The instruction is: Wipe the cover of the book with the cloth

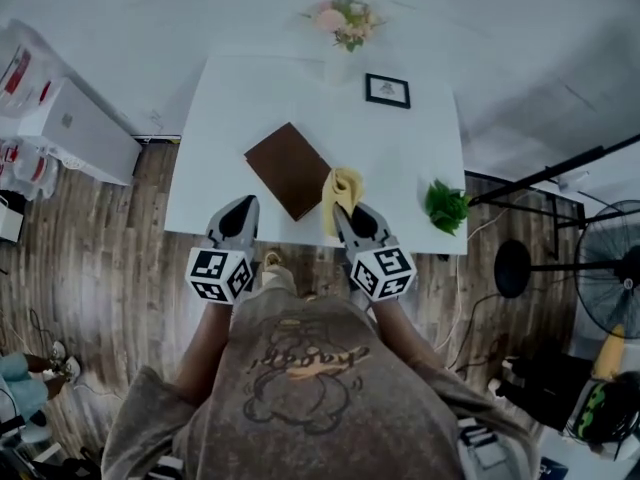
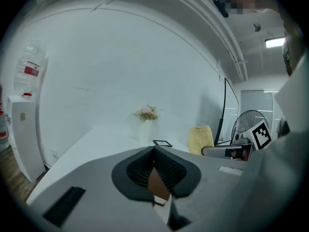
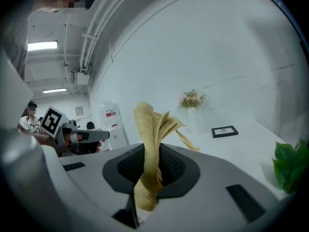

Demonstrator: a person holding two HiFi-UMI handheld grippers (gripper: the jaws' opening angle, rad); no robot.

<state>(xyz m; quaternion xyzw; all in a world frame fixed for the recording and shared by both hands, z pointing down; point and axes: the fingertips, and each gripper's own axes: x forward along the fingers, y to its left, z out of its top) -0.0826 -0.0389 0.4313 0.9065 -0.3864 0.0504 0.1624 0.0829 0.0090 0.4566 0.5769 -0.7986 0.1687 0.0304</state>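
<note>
Desk (image 1: 200, 183): ahead of the person, against the wall.
Book (image 1: 290, 168): on the desk, left of centre.
Cloth (image 1: 343, 190): just right of the book, clamped in the right gripper (image 1: 341, 209).
Left gripper (image 1: 243, 205): over the desk's front edge, left of the book's near corner.
Flowers (image 1: 345, 20): desk's far edge.
Frame (image 1: 388, 90): just before them, to the right.
Plant (image 1: 446, 206): front right corner.

Right gripper (image 3: 150, 172): its 2 jaws are pinching the cloth.
Cloth (image 3: 150, 129): yellow, it is standing up out of the jaws, 1 strand trailing right.
Left gripper (image 3: 104, 135): is hovering at left, marker cube showing.
Table (image 3: 246, 146): white, is carrying a flower vase (image 3: 194, 115), a picture frame (image 3: 224, 131) and a green plant (image 3: 290, 166).
</note>
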